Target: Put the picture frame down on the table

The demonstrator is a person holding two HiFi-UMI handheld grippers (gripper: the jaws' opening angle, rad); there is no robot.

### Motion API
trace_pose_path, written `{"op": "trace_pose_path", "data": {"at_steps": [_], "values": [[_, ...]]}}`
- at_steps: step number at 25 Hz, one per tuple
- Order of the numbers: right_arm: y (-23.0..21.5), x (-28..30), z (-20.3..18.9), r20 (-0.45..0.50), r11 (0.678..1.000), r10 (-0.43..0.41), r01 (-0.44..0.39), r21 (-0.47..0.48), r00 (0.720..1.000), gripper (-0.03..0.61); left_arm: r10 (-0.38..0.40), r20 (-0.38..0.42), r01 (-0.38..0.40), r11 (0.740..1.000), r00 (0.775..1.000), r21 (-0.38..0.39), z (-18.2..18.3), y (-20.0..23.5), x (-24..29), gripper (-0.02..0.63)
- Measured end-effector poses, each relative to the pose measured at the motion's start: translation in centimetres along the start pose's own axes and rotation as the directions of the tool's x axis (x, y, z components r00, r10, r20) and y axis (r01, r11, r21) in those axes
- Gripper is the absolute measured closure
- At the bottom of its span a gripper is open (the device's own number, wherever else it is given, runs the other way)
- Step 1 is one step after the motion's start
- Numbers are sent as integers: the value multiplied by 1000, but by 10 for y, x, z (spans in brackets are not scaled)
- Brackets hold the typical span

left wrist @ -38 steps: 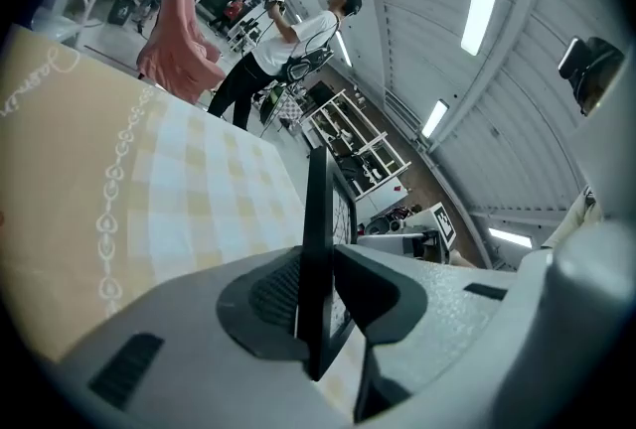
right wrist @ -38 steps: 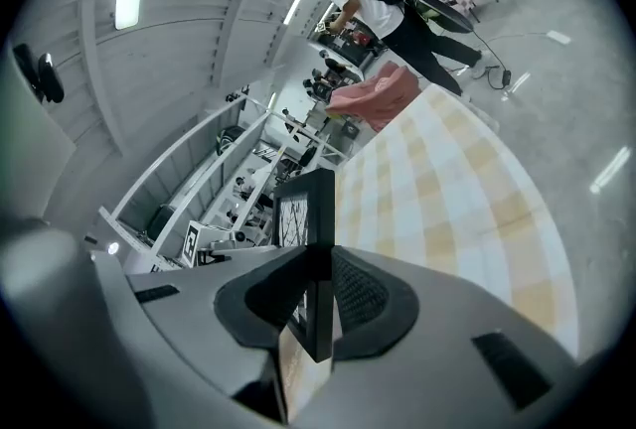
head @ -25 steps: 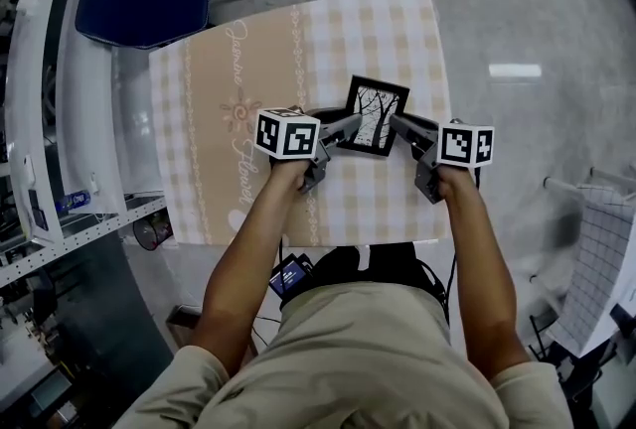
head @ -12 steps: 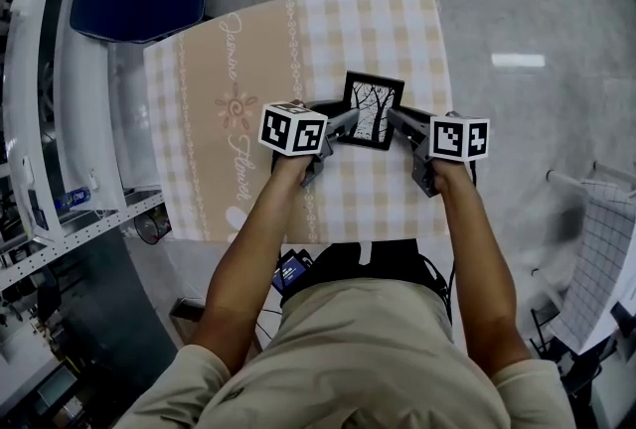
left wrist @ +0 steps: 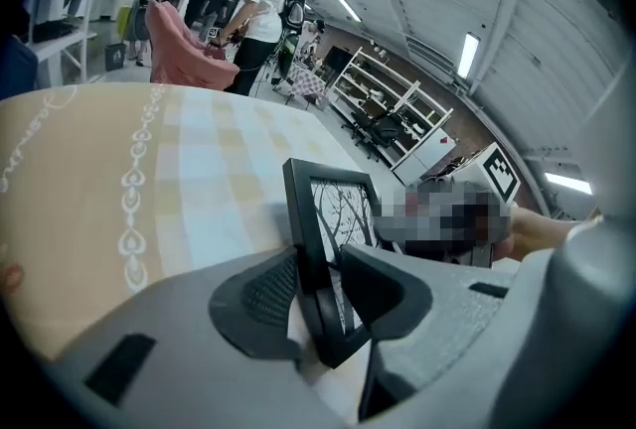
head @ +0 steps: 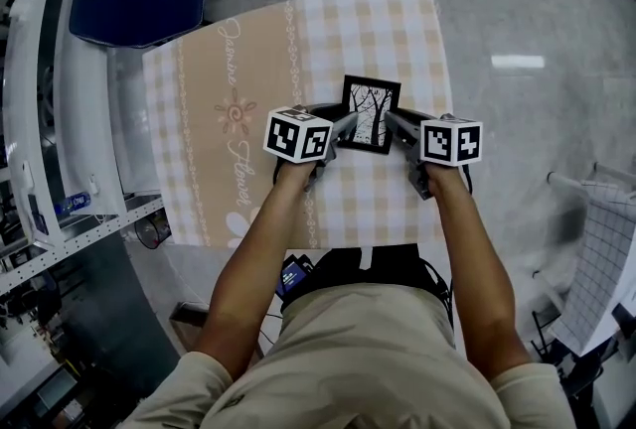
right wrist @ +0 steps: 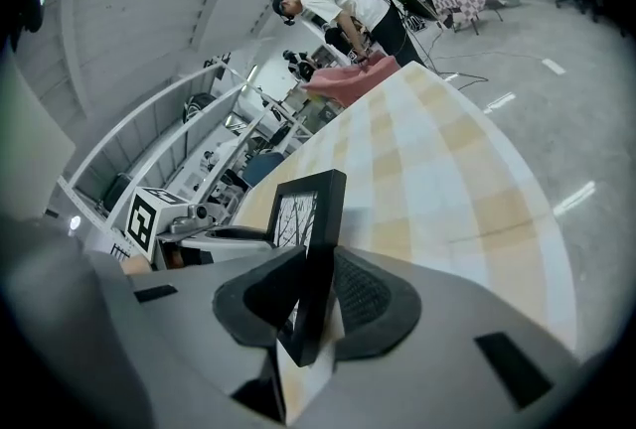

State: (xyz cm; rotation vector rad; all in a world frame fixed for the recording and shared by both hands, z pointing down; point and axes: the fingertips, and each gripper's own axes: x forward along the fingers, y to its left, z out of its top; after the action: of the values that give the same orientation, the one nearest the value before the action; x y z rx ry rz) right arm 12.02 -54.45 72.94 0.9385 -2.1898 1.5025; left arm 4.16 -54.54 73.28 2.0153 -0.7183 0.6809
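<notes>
A small black picture frame [head: 370,113] with a bare-tree print is held over the checked tablecloth [head: 298,50]. My left gripper [head: 347,123] is shut on the frame's left edge, and my right gripper [head: 392,120] is shut on its right edge. In the left gripper view the frame [left wrist: 333,258] stands upright between the two dark pads [left wrist: 276,293]. The right gripper view shows the frame [right wrist: 310,258] edge-on, pinched between the jaws, with the other gripper's marker cube [right wrist: 149,214] beyond it. Whether the frame's lower edge touches the cloth is hidden.
A blue chair [head: 139,0] stands at the table's far left corner. White shelving [head: 60,109] runs along the left side. The tablecloth's beige patterned band [head: 234,109] lies left of the frame. People stand in the background of both gripper views.
Both grippers and the frame have shifted slightly away from me across the table, and the two cubes have drawn a little closer together. The grip on the frame is unchanged.
</notes>
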Motion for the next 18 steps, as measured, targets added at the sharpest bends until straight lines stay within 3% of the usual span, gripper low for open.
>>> {"op": "trace_pose_path", "data": {"at_steps": [9, 13, 18], "values": [[-6, 4, 0, -1, 995, -75, 74, -62, 997, 480, 65, -2, -65, 997, 998, 48, 1, 4, 0, 486], [-7, 6, -1, -7, 990, -114, 113, -79, 993, 474, 142, -2, -140, 982, 990, 124, 1, 10, -5, 485], [-9, 7, -1, -23, 973, -184, 179, -148, 983, 466, 130, 4, -130, 983, 991, 133, 2, 9, -13, 485]]}}
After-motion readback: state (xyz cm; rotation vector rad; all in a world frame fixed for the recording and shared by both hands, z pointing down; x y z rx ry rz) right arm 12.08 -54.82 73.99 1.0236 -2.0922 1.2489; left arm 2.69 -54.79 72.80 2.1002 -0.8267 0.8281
